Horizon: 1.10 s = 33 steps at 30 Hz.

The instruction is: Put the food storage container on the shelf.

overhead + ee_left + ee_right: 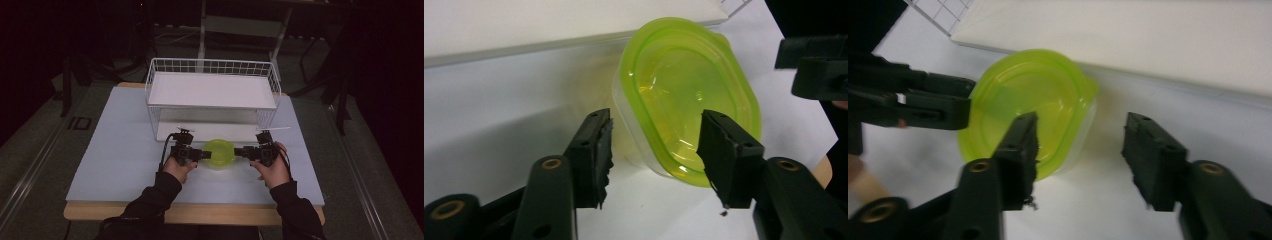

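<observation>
Beside the green-lidded container (218, 152), both the left gripper (204, 154) and right gripper (240, 152) straddle its edges, half-spread, not pressing.

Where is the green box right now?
In the high view the green box sits on the table, near its middle front, between the left gripper and the right gripper, just in front of the white wire rack.
</observation>
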Motion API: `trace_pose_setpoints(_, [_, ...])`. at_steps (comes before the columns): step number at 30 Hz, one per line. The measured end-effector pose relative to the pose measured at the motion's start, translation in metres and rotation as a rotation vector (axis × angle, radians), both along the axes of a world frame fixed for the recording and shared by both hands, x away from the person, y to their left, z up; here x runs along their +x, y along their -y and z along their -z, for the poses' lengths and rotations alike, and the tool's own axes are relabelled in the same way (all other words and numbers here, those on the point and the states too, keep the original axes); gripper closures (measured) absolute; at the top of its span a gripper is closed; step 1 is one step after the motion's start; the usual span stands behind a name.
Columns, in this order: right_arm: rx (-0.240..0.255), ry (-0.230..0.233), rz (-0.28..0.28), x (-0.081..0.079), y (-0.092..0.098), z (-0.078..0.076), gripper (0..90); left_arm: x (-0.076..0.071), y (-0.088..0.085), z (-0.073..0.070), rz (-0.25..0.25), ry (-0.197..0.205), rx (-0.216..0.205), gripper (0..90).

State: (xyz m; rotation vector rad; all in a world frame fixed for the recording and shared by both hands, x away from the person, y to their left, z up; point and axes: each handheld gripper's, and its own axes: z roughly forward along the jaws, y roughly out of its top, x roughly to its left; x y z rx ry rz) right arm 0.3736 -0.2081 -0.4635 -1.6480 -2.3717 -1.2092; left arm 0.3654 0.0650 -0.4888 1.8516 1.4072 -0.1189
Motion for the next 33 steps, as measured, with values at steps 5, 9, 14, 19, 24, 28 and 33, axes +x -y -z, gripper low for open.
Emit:
trace_pose_setpoints(5, [0.035, -0.093, 0.024, 0.007, -0.003, 0.013, 58.8, 0.002, 0.0, 0.006, 0.011, -0.037, -0.015, 58.1])
trace_pose_setpoints(9, [0.053, -0.131, 0.032, 0.01, -0.005, 0.018, 62.4, 0.002, 0.0, 0.006, 0.017, -0.038, -0.031, 63.4])
trace_pose_setpoints(14, [0.095, -0.171, 0.045, 0.012, -0.007, 0.023, 74.1, 0.003, -0.002, 0.005, 0.015, -0.058, -0.04, 71.3])
trace_pose_setpoints(19, [0.111, -0.174, 0.068, 0.009, -0.007, 0.024, 77.7, 0.004, -0.004, 0.005, 0.042, -0.123, -0.084, 74.1])
trace_pose_setpoints(24, [0.098, -0.152, 0.076, 0.003, -0.009, 0.021, 79.6, 0.0, -0.003, 0.002, 0.018, -0.126, -0.066, 78.1])
trace_pose_setpoints(28, [0.032, -0.094, 0.067, -0.004, -0.016, 0.015, 79.7, -0.004, -0.003, -0.005, 0.01, -0.1, -0.046, 81.0])
trace_pose_setpoints(33, [0.038, -0.036, 0.064, -0.011, -0.017, 0.003, 79.8, -0.01, -0.004, -0.019, -0.004, -0.063, -0.048, 81.3])
